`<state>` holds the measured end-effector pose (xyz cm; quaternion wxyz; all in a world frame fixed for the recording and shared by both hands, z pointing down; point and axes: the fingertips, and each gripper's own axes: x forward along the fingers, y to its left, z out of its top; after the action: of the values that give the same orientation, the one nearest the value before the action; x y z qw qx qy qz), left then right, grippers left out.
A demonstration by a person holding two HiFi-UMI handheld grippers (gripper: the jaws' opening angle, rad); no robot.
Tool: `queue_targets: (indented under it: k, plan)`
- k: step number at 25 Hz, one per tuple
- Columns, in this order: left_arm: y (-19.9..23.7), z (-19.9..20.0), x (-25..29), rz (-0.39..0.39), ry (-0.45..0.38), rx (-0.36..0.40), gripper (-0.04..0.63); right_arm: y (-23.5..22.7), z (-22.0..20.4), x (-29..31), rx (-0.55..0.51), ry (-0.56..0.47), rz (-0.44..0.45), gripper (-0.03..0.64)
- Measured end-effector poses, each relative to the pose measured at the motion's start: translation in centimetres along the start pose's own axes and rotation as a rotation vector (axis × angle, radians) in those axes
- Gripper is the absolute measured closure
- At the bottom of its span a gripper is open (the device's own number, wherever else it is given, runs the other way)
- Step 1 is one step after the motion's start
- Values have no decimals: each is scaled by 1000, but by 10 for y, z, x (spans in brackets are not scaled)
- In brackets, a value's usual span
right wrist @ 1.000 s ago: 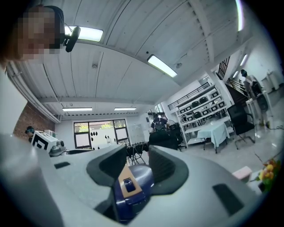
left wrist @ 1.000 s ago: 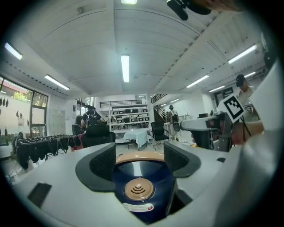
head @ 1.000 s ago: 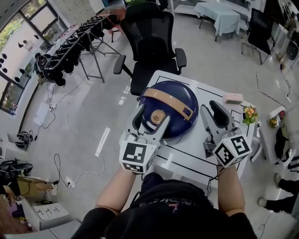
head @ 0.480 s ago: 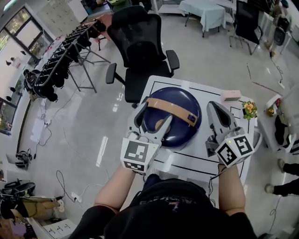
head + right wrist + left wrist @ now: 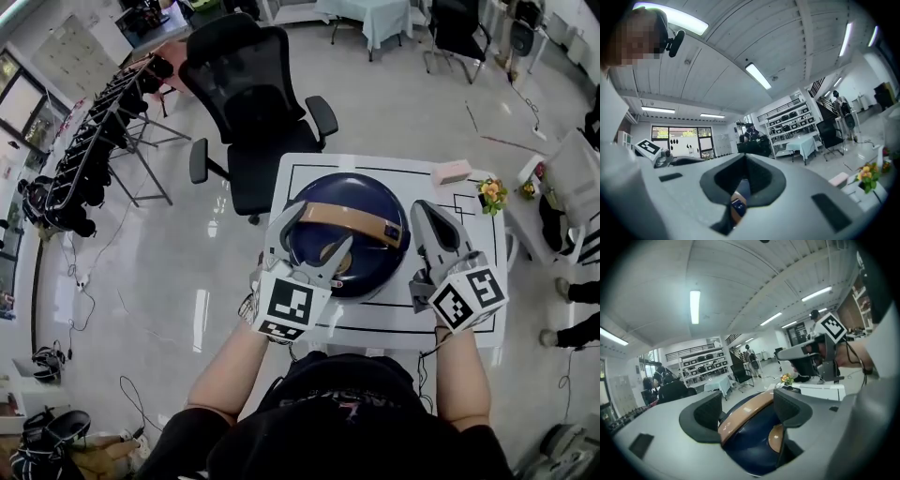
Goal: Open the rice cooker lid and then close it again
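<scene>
Nothing legible anywhere. The dark label (image 5: 390,231) on the rice cooker handle (image 5: 342,217) is too small to read. Left cube (image 5: 289,307) and right cube (image 5: 466,298) carry only black-and-white square patterns.

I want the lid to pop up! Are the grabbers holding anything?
Nothing is held. The left gripper has open jaws by the tan handle of the round dark blue rice cooker, not pinching it. The right gripper is shut and empty.

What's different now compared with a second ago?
The right gripper, beside the dark blue domed rice cooker lid, has closed its jaws on nothing. The left gripper stays open over the lid's front, rolled slightly. The lid, with its tan handle strap, remains shut on the white table.
</scene>
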<state>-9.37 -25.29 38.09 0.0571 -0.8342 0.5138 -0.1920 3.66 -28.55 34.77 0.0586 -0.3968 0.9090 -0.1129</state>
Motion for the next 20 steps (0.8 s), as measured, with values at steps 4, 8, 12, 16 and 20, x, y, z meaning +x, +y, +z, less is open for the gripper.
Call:
queue_targets:
  k: [4, 8, 12, 16, 20]
  plan:
    - [-8, -6, 8, -54, 27, 119, 261, 6, -5, -3, -12, 9, -37, 615]
    - [-16, -11, 19, -97, 51, 229, 261, 9, -11, -7, -17, 22, -80, 615]
    - [-21, -18, 28, -147, 86, 323, 261, 8, -16, -9, -8, 34, -125, 615]
    - [-27, -24, 37, -201, 106, 367, 261, 5, -21, -13, 15, 32, -171, 615]
    - [-32, -28, 45, -232, 116, 415, 268, 2, -30, -12, 22, 49, -209, 615]
